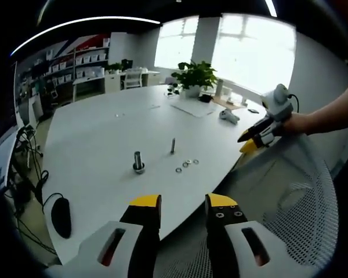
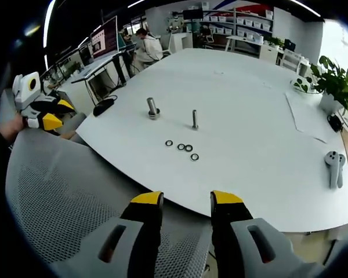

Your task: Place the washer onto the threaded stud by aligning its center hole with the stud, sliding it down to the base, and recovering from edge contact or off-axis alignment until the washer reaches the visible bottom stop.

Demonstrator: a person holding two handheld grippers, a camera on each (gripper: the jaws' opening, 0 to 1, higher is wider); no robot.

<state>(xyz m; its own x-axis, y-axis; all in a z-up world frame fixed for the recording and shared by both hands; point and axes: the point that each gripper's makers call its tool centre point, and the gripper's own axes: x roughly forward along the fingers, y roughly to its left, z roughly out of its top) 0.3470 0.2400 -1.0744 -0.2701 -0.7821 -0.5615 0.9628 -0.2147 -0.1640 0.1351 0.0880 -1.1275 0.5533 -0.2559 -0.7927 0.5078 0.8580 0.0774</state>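
Four small washers [image 2: 181,147] lie loose on the white tabletop [image 2: 249,116], dark little rings in a short scattered row, two of them touching or nearly so, none of them on anything yet. Just beyond them stands the thin threaded stud [image 2: 194,119], upright and bare, and off to its side a fatter bolt [image 2: 153,108] stands on its head with what looks like a ring at its base. No real containers here except a white pot holding a leafy plant [image 2: 330,87] at the far edge of the tabletop; too small to tell what else is in it. Left gripper [image 1: 183,202] hangs over the near edge with its yellow-tipped jaws parted and nothing between them. Right gripper [image 2: 186,200] is the same deal, jaws spread, empty, hovering over a grey mesh chair back [image 2: 64,197] short of the tabletop. A white controller [image 2: 334,165] lies near the far side, well apart from the washers.
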